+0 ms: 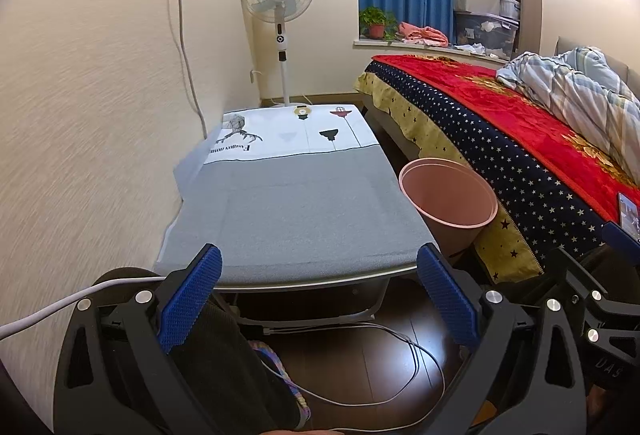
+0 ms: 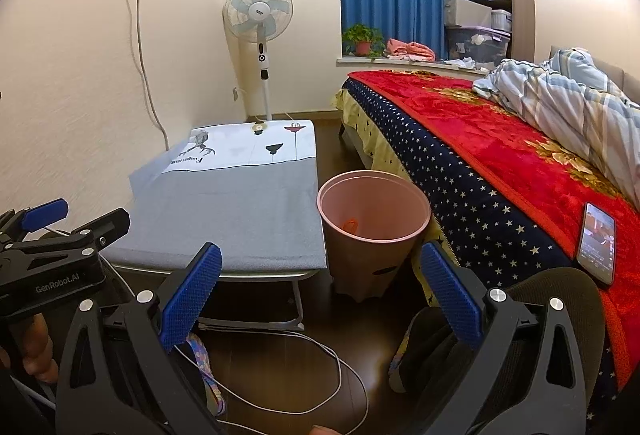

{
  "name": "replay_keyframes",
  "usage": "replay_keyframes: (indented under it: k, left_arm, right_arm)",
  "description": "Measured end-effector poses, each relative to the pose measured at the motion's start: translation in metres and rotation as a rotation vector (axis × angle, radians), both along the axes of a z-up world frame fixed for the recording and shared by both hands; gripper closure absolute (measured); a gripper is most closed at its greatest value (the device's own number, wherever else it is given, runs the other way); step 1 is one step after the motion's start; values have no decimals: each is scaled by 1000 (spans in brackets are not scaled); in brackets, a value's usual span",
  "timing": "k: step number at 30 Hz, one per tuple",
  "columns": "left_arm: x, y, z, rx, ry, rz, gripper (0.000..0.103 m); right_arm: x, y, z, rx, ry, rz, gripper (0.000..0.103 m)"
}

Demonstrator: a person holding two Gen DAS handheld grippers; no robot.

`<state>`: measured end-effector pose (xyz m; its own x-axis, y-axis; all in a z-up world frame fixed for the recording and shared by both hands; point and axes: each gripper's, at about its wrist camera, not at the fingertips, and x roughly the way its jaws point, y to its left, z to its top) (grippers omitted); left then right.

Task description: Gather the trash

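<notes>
A pink waste bin [image 2: 372,231] stands on the dark floor between the low table and the bed; a small orange scrap [image 2: 351,225] lies inside it. The left wrist view shows the same pink bin [image 1: 448,203] to the right of the table's near corner. My left gripper [image 1: 320,291] is open and holds nothing, hovering at the front edge of the low table [image 1: 292,211]. My right gripper [image 2: 320,287] is also open with nothing between its blue pads [image 2: 192,291], just in front of the bin. The left gripper's body [image 2: 52,259] shows at the left of the right wrist view.
The table carries a grey and white cloth [image 2: 228,203]. A bed with a red blanket [image 2: 500,155] fills the right side, with a phone [image 2: 597,243] on its edge. White cables [image 2: 320,375] trail over the floor. A standing fan [image 2: 260,31] stands by the wall.
</notes>
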<state>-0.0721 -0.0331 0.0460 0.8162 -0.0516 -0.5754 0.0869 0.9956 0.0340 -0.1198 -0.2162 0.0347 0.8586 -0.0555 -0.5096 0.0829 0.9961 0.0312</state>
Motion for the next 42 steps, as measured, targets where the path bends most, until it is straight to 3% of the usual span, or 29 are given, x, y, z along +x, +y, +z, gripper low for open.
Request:
replay_keyframes:
  k: [42]
  left_arm:
    - [-1, -2, 1, 1, 0, 3, 8]
  right_arm:
    - [1, 0, 3, -3, 2, 9, 5]
